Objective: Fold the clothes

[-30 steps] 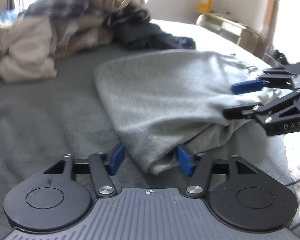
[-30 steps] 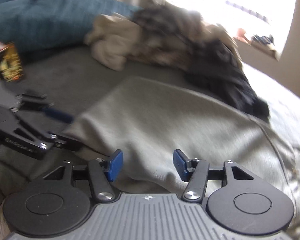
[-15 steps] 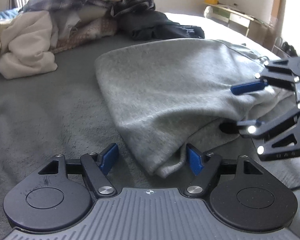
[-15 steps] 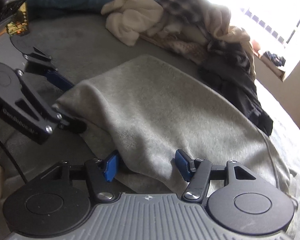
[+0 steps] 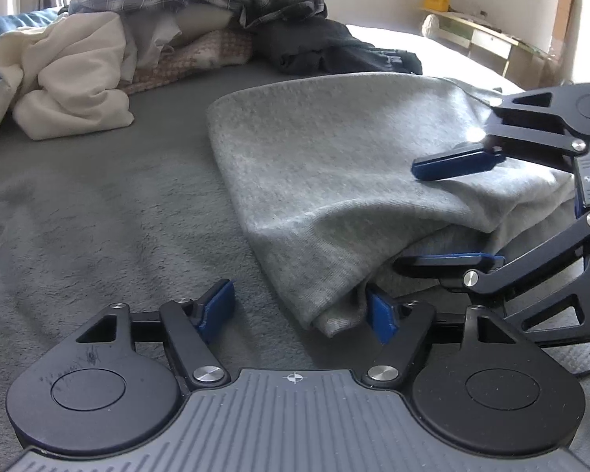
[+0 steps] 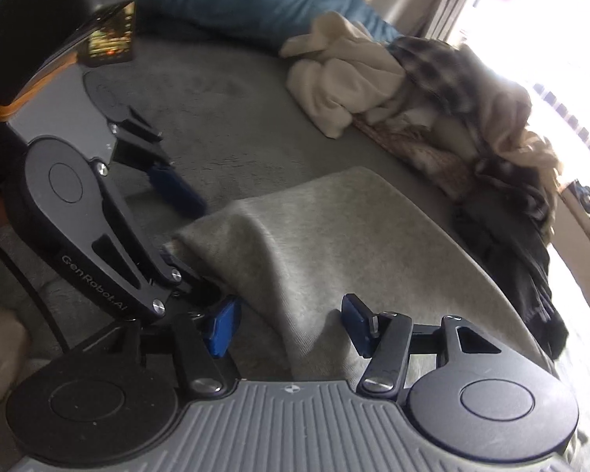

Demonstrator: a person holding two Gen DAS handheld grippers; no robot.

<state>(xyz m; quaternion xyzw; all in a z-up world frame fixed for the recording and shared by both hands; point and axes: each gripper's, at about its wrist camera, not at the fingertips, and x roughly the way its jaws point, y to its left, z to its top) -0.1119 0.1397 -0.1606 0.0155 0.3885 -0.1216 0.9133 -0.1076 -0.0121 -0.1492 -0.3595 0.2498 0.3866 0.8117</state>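
Left wrist view: grey sweater (image 5: 334, 181) lies folded on the grey bedspread (image 5: 98, 204), its near corner between the left gripper (image 5: 297, 310) pads, right pad at the cloth, left pad clear, so not clamped. Right gripper (image 6: 289, 324) straddles the same near edge from the side, one blue pad over the fabric and one under, gaps visible, not clenched, and its jaws have just been closing. Unfolded clothes pile (image 5: 157, 27) sits well behind.

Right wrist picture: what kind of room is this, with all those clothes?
Probably a bedroom. The folded grey garment lies on a wide, soft grey bed cover, a heap of unfolded clothes waits behind it, and a blue pillow sits at the far edge.
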